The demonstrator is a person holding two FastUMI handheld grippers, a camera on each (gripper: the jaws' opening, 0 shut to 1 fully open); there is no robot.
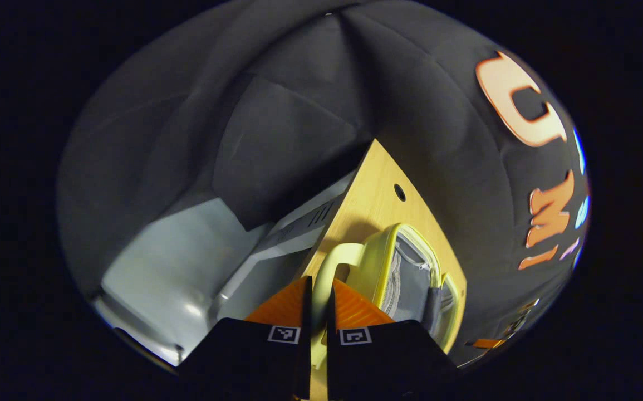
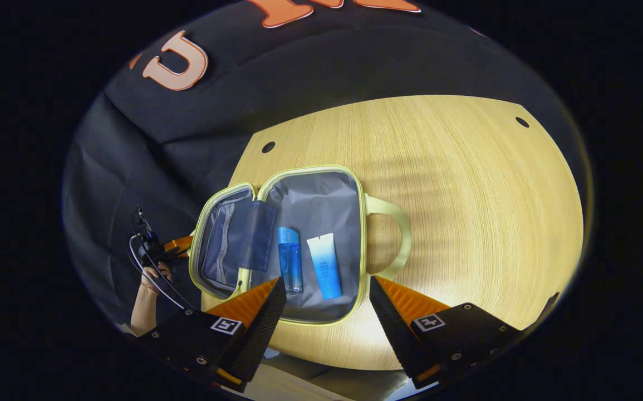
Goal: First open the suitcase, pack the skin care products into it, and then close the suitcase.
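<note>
In the right gripper view the suitcase (image 2: 310, 223) lies open flat on the wooden table (image 2: 466, 223), its lid half (image 2: 226, 239) folded out to the left with a grey inner pocket. In the main half a blue bottle (image 2: 289, 259) and a white-and-blue tube (image 2: 324, 266) lie side by side, near but apart. The pale handle (image 2: 393, 234) sticks out to the right. The right gripper (image 2: 327, 295) hangs above the near edge of the case, jaws wide and holding nothing. At the far left, a hand (image 2: 151, 273) holds the other gripper just beside the lid's outer edge.

In the left gripper view the left gripper (image 1: 317, 301) has its jaws drawn narrow with a slim gap; the handle and table edge (image 1: 377, 184) sit beyond it, and whether anything is pinched cannot be told.

Packing looks finished, so closing is likely the step in hand. The next move would call for lifting the lid's outer edge and swinging it over onto the main half.

The zipper pull is too small to make out, and the table's near edge is cut off.
</note>
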